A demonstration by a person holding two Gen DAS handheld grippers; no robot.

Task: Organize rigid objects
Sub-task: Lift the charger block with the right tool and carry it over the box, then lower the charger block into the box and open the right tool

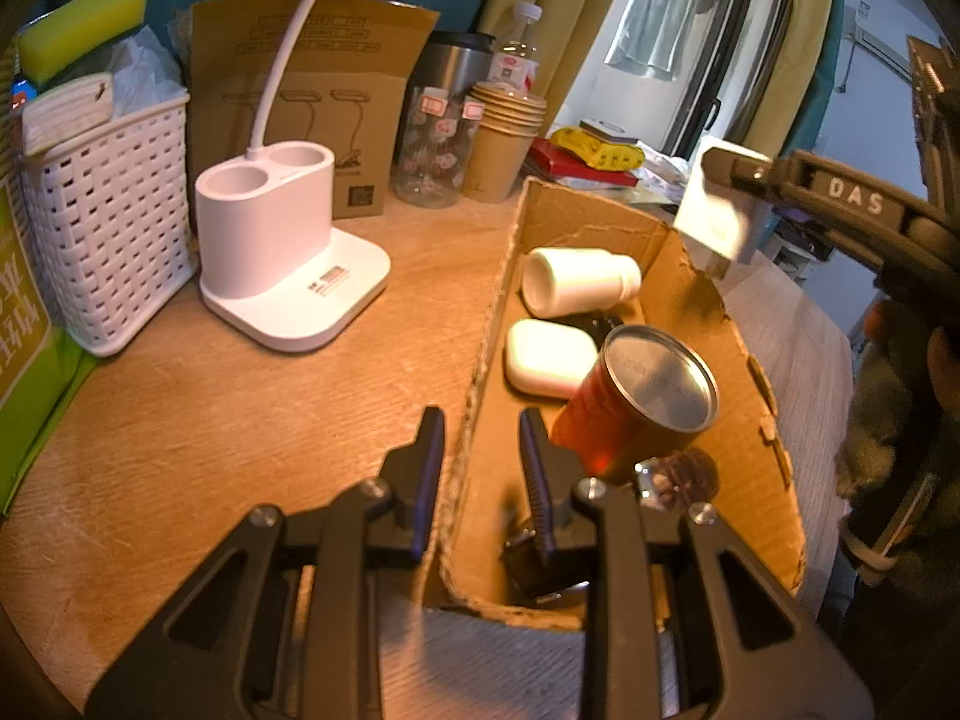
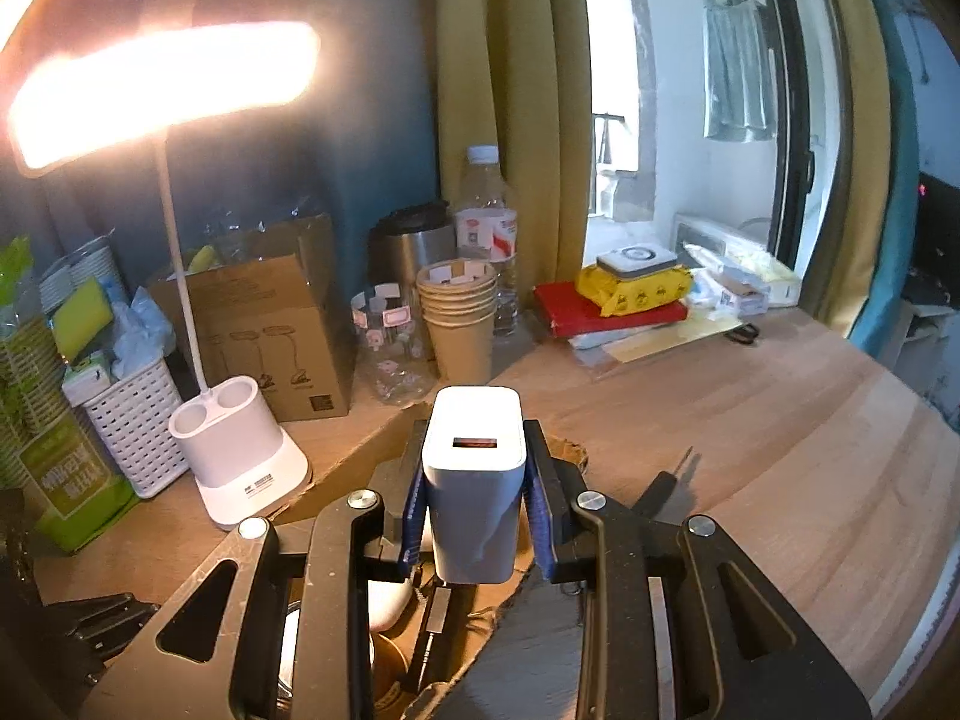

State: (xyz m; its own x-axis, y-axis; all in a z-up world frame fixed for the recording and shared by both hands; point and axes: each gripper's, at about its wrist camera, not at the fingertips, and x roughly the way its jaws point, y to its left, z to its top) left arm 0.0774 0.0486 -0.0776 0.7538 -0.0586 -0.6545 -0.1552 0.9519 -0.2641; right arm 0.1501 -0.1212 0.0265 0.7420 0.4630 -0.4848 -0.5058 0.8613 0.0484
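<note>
We steady the open brown cardboard box (image 1: 690, 276) on the wooden desk, our left gripper (image 1: 480, 438) clamped on its near wall. Our right gripper (image 2: 474, 480) holds the white rectangular USB charger block (image 2: 474, 468) pinched above the box's far end. Next we judge it should be lowered clear of the red tin can (image 1: 630, 402) and released.

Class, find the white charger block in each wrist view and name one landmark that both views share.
Left wrist view: white charger block at upper right, clamped in the right gripper above the cardboard box.
Right wrist view: centre, between the fingers.
Shared landmark: white lamp base.
</note>
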